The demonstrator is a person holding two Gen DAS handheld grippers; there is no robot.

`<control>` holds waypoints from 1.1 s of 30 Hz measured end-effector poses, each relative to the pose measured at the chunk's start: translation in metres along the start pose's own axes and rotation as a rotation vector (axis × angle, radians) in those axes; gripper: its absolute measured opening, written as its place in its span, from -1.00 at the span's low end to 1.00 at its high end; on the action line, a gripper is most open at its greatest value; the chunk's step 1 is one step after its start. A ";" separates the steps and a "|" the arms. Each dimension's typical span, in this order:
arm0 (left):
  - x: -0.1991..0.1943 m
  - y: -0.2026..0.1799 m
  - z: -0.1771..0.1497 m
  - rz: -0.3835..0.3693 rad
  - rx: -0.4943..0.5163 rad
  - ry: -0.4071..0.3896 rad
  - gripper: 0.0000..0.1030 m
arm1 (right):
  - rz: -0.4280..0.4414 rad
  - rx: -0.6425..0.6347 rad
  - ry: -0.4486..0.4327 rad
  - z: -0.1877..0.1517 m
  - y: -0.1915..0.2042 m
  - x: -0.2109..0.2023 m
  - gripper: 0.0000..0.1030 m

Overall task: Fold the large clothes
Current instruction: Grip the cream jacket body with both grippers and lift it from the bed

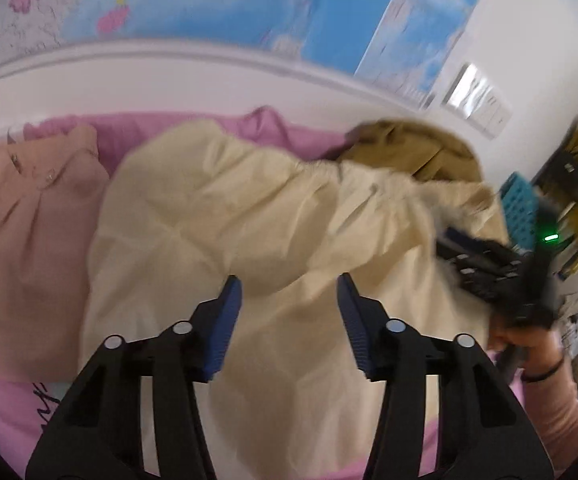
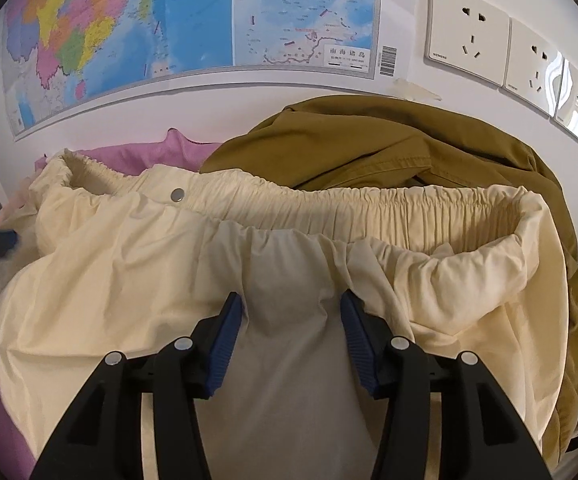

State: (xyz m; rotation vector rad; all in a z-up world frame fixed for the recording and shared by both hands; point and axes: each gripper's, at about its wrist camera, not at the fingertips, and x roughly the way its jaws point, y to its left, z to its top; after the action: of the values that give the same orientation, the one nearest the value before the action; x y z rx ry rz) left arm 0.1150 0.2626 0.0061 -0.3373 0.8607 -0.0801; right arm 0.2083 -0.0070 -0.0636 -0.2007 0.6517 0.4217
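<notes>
cream trousers spread on the pink bed, both grippers over them

the pink bedsheet (image 1: 5, 408) covers the surface below the white wall, where a large map (image 2: 129, 20) hangs; on the sheet the cream trousers (image 2: 109, 280) lie spread out, their elastic waistband (image 2: 329, 200) toward the wall with a metal snap (image 2: 177, 194) on it; an olive-brown garment (image 2: 369, 140) is heaped behind the waistband, touching it; a peach shirt (image 1: 29, 240) lies beside the trousers in the left wrist view; wall sockets (image 2: 467, 32) sit to the right of the map; the right gripper (image 2: 291, 312) hangs just over the cream cloth below the waistband, jaws half apart, nothing pinched between them; the left gripper (image 1: 289, 292) is above the trouser fabric, jaws likewise partly apart and empty; the picture there is blurred.
</notes>
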 end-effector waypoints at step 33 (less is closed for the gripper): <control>0.064 0.022 -0.003 0.054 0.040 0.123 -0.17 | 0.055 0.208 -0.072 -0.020 -0.087 -0.037 0.12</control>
State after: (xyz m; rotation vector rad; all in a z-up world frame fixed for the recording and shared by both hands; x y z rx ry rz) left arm 0.1529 0.2696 -0.0490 -0.2732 0.9884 -0.0684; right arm 0.2089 -0.1033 -0.0518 0.0296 0.6266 0.4087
